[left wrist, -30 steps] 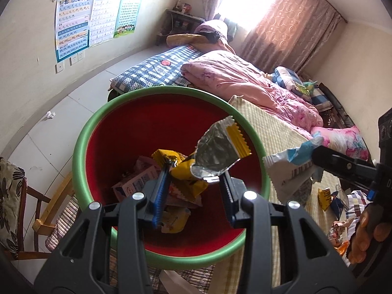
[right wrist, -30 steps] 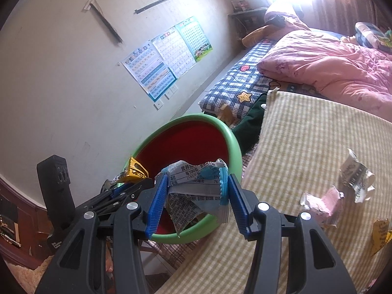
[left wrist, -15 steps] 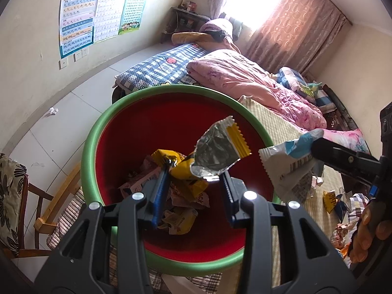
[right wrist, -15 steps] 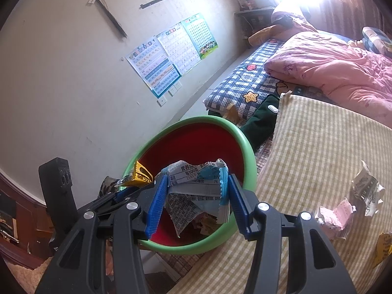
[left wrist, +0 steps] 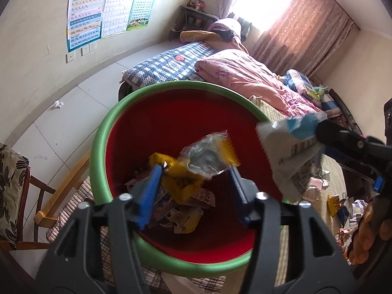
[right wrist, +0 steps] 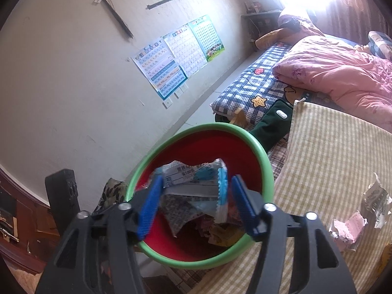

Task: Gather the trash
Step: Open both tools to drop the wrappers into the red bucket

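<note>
A red bin with a green rim (left wrist: 98,147) (right wrist: 264,152) stands below both grippers, with several wrappers lying in it. My left gripper (left wrist: 194,183) hangs over it, its jaws opening. A yellow and silver wrapper (left wrist: 205,161) sits blurred and loose between them, touching only the left pad. My right gripper (right wrist: 196,201) (left wrist: 343,142) is over the bin's near edge, its jaws opening too. A white and blue wrapper (right wrist: 193,183) (left wrist: 289,152) sags between them, with a gap at the right pad.
Crumpled wrappers (right wrist: 352,225) lie on the striped mat (right wrist: 343,159) to the right of the bin. A bed with a pink quilt (left wrist: 245,78) is behind it. A wooden chair (left wrist: 14,183) stands to the left. A paper ball (left wrist: 57,104) lies on the tiled floor.
Both grippers' jaws have widened. The yellow and silver wrapper has gone slack and blurred between the left fingers. The white and blue wrapper has come off the right pad.
</note>
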Motion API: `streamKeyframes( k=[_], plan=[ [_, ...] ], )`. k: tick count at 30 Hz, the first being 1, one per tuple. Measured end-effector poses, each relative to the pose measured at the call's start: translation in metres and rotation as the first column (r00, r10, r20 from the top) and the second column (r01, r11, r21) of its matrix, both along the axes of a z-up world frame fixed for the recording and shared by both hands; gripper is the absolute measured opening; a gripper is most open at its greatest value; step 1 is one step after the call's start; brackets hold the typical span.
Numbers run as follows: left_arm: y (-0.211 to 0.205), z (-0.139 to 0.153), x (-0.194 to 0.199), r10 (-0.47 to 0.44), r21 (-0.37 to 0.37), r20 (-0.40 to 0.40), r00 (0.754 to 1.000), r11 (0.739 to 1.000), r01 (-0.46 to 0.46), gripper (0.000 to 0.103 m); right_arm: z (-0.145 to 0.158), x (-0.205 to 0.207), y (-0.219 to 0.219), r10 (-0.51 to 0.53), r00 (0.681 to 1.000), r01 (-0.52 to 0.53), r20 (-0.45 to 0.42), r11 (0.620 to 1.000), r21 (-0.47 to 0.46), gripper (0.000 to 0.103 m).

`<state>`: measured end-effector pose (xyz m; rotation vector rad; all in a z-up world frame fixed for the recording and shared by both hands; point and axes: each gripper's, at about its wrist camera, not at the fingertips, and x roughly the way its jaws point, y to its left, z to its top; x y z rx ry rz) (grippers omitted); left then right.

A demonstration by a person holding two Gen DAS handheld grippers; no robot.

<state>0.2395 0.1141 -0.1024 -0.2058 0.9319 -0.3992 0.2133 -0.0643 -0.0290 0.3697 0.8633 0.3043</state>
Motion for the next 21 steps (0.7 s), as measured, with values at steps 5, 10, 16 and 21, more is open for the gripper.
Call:
streamKeyframes(
  k=[5, 10, 16, 21],
  plan=[
    [0.002, 0.004, -0.005, 0.016, 0.012, 0.012, 1.000, 1.000, -0.017, 0.060, 0.004, -0.004, -0.007, -0.014, 1.000, 0.014, 0.011, 1.000, 0.012, 0.063],
    [0.000, 0.008, -0.010, 0.031, 0.019, 0.018, 0.999, 0.999, -0.031, 0.061, 0.008, -0.017, -0.021, -0.029, 0.999, 0.028, 0.017, 0.999, 0.021, 0.064],
    [-0.014, 0.013, -0.026, 0.027, 0.023, 0.034, 0.999, 0.999, -0.028, 0.061, 0.008, -0.040, -0.043, -0.051, 0.999, 0.050, 0.009, 0.998, 0.028, 0.065],
    [-0.033, 0.016, -0.042, 0.003, 0.027, 0.034, 0.999, 1.000, -0.004, 0.062, 0.006, -0.065, -0.064, -0.073, 0.997, 0.073, -0.002, 0.997, 0.023, 0.065]
  ],
)
